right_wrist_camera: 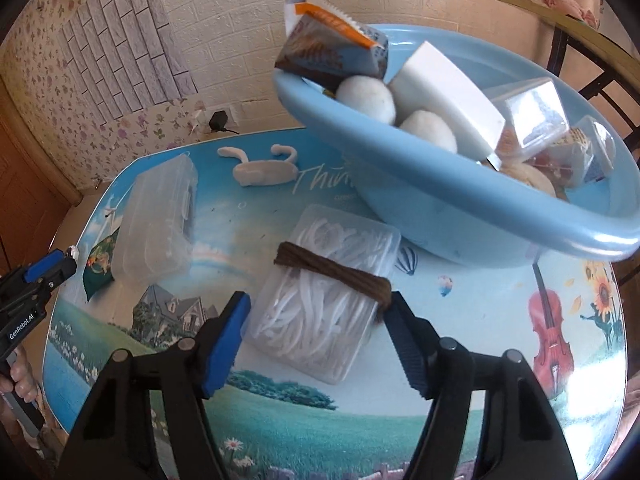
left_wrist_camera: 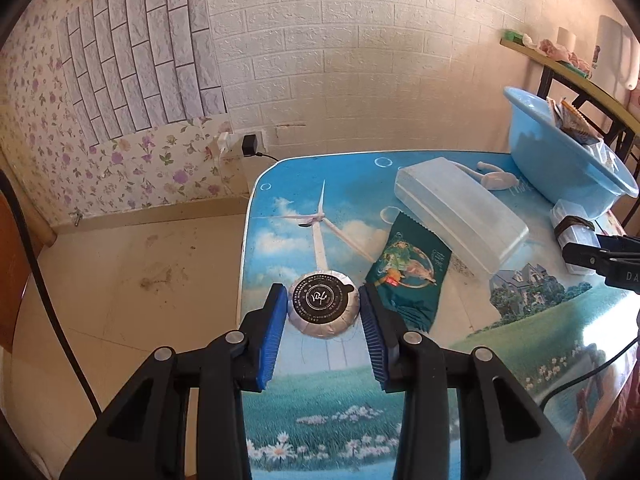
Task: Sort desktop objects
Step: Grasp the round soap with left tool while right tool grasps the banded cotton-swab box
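The table [left_wrist_camera: 340,392] carries a printed blue-sky meadow scene; beside the pale blue basin [right_wrist_camera: 460,208] on it lies a dark green packet [left_wrist_camera: 408,268].

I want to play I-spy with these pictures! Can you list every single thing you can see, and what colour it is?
Table: one, landscape print.
Round packet: one, silver with black label, between left fingers.
Snack bag: one, green, beside it.
Long box: one, clear, mid-table.
Floss box: one, clear, brown band, between right fingers.
Hook piece: one, white, far edge.
Basin: one, blue, full of packets, balls, boxes.
Left gripper: open.
Right gripper: open.
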Demonstrator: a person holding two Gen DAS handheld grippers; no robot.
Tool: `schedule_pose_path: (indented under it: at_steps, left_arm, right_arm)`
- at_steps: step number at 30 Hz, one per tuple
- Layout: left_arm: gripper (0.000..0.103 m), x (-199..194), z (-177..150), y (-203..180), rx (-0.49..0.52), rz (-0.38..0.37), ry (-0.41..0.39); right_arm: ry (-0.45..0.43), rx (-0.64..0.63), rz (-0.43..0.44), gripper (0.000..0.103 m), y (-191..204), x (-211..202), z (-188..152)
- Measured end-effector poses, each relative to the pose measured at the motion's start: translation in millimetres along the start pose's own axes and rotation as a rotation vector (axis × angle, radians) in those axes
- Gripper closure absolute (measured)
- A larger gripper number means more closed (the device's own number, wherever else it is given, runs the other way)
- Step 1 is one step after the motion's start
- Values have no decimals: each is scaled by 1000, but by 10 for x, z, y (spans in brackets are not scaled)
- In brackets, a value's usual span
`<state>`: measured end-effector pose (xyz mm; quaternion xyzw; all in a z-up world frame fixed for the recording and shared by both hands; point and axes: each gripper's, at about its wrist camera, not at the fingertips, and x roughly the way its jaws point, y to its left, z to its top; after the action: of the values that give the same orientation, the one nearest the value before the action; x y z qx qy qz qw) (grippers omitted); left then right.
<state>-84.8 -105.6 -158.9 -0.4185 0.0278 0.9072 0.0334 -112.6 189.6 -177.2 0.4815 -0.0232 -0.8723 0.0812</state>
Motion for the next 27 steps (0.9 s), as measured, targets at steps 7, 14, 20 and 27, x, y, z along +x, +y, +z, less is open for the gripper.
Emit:
schedule_pose_path:
  at_steps: [7, 14, 20, 27]
  left_arm:
    - [67, -394, -127, -227, -22, -51, -46]
    - [67, -663, -195, -602, -50, -82, -103]
    - [67, -817, -192, -884, -39, -100, -128]
    - [67, -833, -213, -1152, -6, -111, -114]
  right_arm:
    - [-9, -91, 50, 35, -142, -314, -301]
    - [-46, -168, 67, 35, -197, -617, -502]
    - [-141, -147, 101, 38, -424, -964, -591]
    - [-161, -118, 100, 39, -640, -1005, -623]
